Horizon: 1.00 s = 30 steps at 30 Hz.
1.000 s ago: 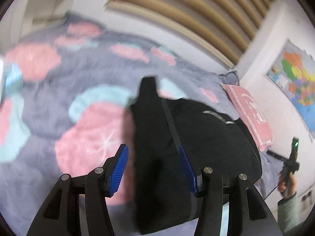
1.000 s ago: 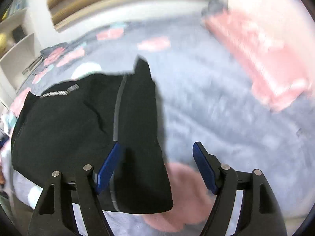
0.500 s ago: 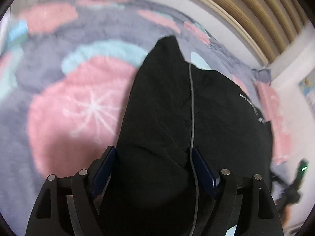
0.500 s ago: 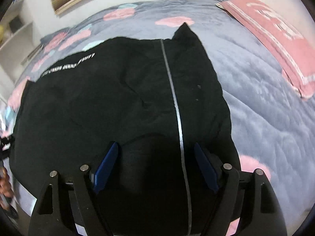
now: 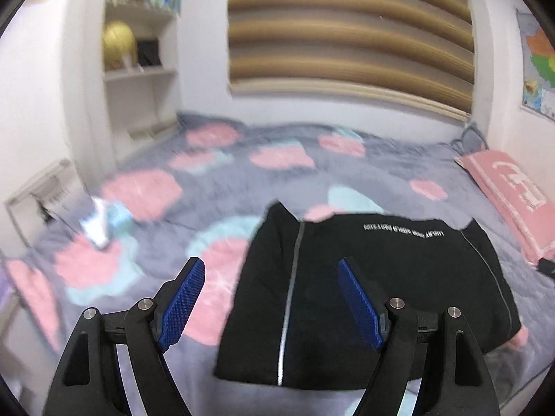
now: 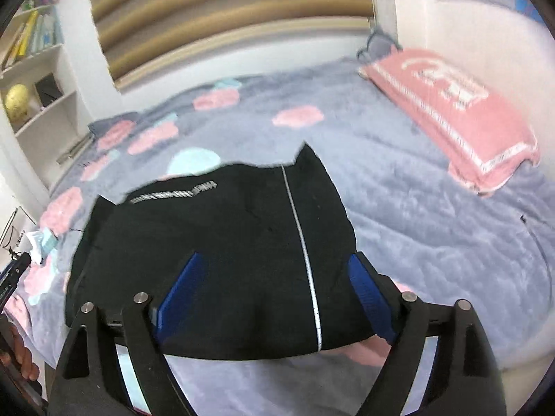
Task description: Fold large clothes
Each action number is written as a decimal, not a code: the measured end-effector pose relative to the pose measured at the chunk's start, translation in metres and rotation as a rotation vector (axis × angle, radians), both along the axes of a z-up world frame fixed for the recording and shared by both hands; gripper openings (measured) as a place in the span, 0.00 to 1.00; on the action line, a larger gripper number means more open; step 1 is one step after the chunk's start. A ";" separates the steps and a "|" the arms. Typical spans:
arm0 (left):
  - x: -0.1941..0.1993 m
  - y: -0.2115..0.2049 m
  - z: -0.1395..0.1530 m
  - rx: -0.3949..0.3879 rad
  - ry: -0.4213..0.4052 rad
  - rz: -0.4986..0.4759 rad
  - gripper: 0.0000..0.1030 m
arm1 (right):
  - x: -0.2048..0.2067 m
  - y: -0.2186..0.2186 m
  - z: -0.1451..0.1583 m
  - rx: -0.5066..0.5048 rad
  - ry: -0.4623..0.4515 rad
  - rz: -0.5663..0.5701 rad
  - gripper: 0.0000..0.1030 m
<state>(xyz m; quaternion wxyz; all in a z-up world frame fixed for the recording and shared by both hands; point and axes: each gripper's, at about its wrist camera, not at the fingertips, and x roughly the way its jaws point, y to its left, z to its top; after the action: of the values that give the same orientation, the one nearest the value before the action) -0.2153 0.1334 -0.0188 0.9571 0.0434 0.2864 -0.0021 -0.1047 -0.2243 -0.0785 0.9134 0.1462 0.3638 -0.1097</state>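
Observation:
A black garment (image 5: 364, 294) with thin grey side stripes and a line of white lettering lies folded flat on the grey bedspread (image 5: 242, 180) with pink and pale blue patches. My left gripper (image 5: 272, 300) hovers over the garment's near left part, open, with nothing pinched between its blue pads. In the right wrist view the same garment (image 6: 225, 242) spreads beneath my right gripper (image 6: 275, 294). Its jaws are opening, raised over the garment's near edge without pressing on the cloth.
A pink pillow (image 6: 451, 111) lies along the bed's right side by the wall. White shelves (image 5: 138, 69) stand at the far left. A small white and blue item (image 5: 100, 222) rests on the bedspread at left. A person's hand (image 6: 20, 357) shows at the lower left.
Both grippers have drawn back and up from the garment, which filled the views half a second ago. It now lies folded on the bed. The left jaws stand wider than a second ago.

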 end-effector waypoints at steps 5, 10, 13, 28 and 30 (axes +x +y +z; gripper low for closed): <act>-0.036 -0.010 0.033 0.025 -0.077 -0.028 0.78 | -0.022 0.022 0.035 -0.053 -0.076 0.005 0.86; -0.062 -0.015 0.060 -0.003 -0.118 -0.024 0.78 | -0.049 0.043 0.074 -0.090 -0.182 0.014 0.91; -0.076 -0.020 0.069 0.006 -0.134 -0.021 0.78 | -0.062 0.057 0.091 -0.115 -0.216 0.027 0.95; -0.076 -0.060 0.043 0.051 -0.047 -0.092 0.78 | -0.034 0.091 0.051 -0.161 -0.075 0.120 0.95; -0.071 -0.067 0.039 0.070 -0.030 -0.094 0.78 | -0.032 0.086 0.043 -0.129 -0.063 0.119 0.95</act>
<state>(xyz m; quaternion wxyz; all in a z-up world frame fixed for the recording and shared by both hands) -0.2868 0.0664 0.0199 0.9580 0.0904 0.2697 -0.0364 -0.1365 -0.1381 -0.0350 0.9368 0.0685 0.3349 -0.0739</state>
